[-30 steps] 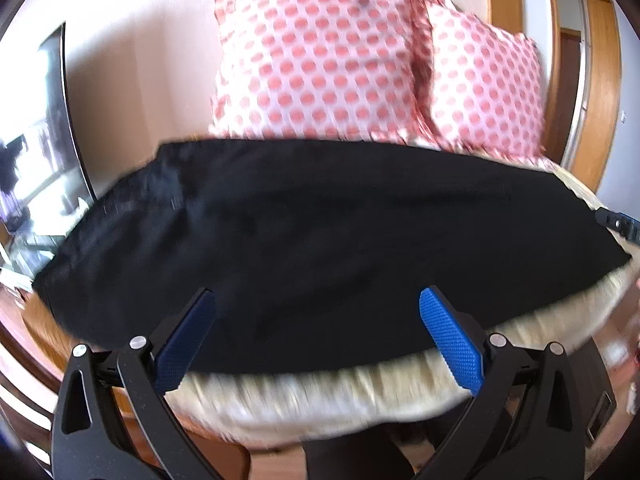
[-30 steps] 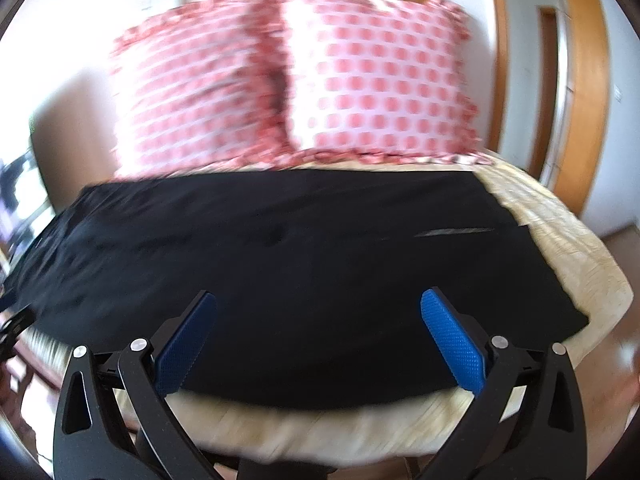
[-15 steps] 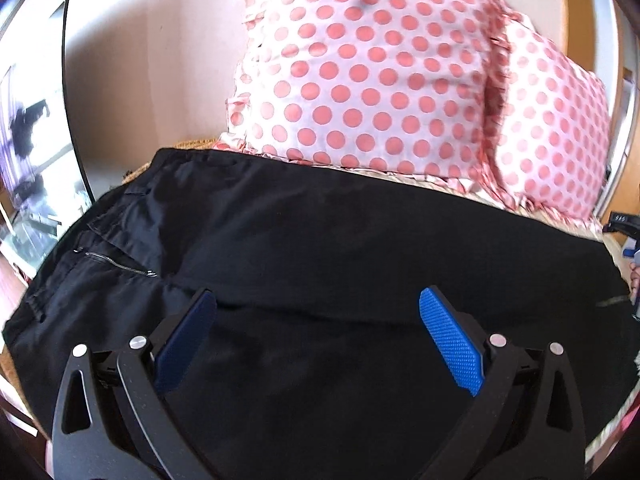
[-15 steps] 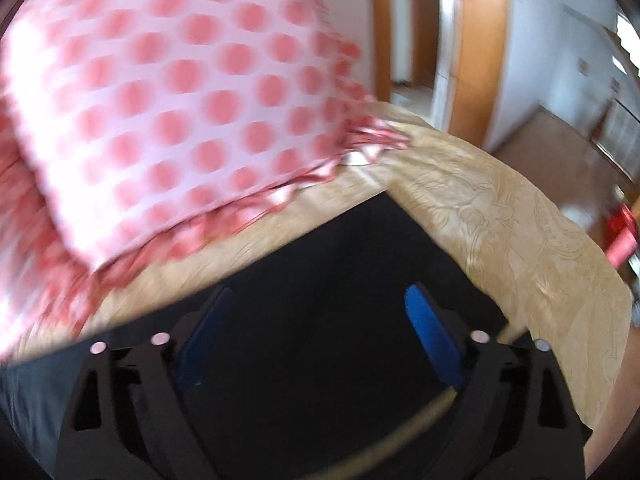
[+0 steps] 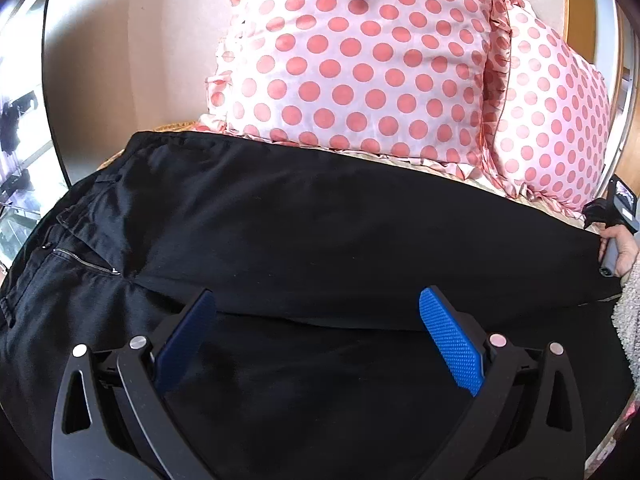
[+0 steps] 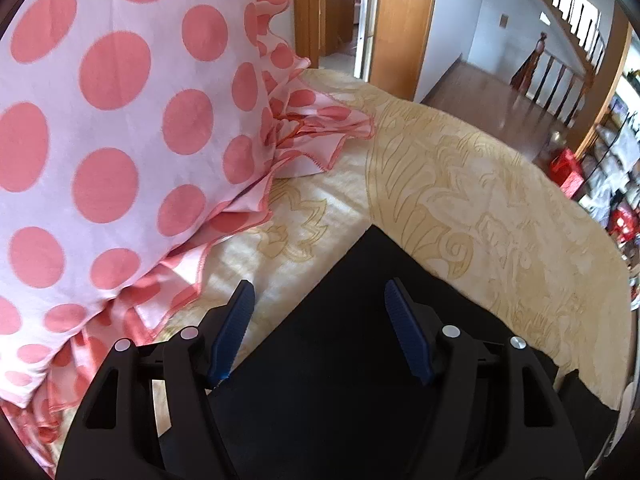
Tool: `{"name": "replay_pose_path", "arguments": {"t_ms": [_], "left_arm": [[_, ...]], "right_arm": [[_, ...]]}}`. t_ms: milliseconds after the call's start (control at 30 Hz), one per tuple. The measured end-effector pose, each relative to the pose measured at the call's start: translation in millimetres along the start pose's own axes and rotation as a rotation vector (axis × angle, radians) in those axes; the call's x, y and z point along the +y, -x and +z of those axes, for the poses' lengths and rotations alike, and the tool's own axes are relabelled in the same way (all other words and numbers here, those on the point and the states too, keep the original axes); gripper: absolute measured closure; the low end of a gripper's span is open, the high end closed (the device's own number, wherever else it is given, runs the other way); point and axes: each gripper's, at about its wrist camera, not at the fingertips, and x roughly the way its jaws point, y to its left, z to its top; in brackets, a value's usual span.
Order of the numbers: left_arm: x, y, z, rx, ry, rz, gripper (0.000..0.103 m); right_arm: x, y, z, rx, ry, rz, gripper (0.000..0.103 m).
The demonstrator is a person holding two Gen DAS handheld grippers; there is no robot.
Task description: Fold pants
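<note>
Looking down my left gripper (image 5: 316, 308), I see its 2 blue pads spread wide over the black pants (image 5: 320, 232), gripping nothing. The pants lie flat across the bed, waistband and zipper (image 5: 84, 258) to the left, legs running to the right, 1 leg edge crossing between the pads. 2 pink polka-dot pillows (image 5: 360, 60) stand propped just behind the pants. At the far right edge a hand (image 5: 622, 250) holds my other tool beside the leg ends.

On the right wrist view, my right gripper (image 6: 318, 300) is also parted, empty, hovering over the pointed corner of the pants (image 6: 360, 320) on the yellow bedspread (image 6: 480, 200). A pillow (image 6: 120, 100) sits close at left, its ruffle touching the bedspread.
</note>
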Motion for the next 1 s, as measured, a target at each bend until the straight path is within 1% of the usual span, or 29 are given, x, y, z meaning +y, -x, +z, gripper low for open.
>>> {"name": "replay_pose_path", "arguments": {"t_ms": [67,133,200,233,300,333,367,400,500,567,700,733,833,933,1000], "left_arm": [[1,-2,0,0.009,0.005,-0.005,0.002],[3,-4,0,0.016,0.016,-0.007,0.002],[5,-4,0,0.018,0.028,-0.008,0.002],[6,-4,0,0.018,0.035,-0.009,0.002],[8,-4,0,0.019,0.044,-0.008,0.002],[9,-4,0,0.017,0.049,-0.006,0.002],[9,-3,0,0.014,0.052,-0.002,0.002],[10,-2,0,0.009,0.055,0.003,0.002],[9,5,-2,-0.011,0.055,0.015,0.002],[8,10,-4,-0.018,0.047,0.018,0.002],[6,24,-8,-0.041,0.037,0.022,0.002],[6,28,-9,-0.049,0.039,0.02,0.002],[7,39,-11,-0.065,0.045,0.018,0.002],[5,48,-13,-0.08,0.049,0.016,0.002],[4,53,-15,-0.088,0.049,0.016,0.002]], "right_arm": [[2,0,-1,-0.023,0.013,-0.015,0.035],[1,4,-6,-0.039,0.016,-0.012,0.043],[-3,6,-8,-0.049,0.011,-0.01,0.057],[-5,6,-7,-0.051,0.012,-0.008,0.061],[-9,6,-7,-0.055,0.021,0.011,0.075],[-11,2,-5,-0.056,0.024,0.02,0.08],[-14,3,-6,-0.058,0.03,0.031,0.089],[-17,5,-7,-0.059,0.028,0.053,0.094],[-30,16,-10,-0.096,0.031,0.138,0.099],[-38,29,-13,-0.146,0.053,0.17,0.1],[-65,67,-26,-0.247,0.071,0.297,0.1],[-73,75,-30,-0.267,0.076,0.318,0.1],[-102,103,-54,-0.318,0.089,0.389,0.1],[-141,129,-90,-0.346,0.098,0.45,0.101],[-163,140,-117,-0.35,0.095,0.473,0.101]]}}
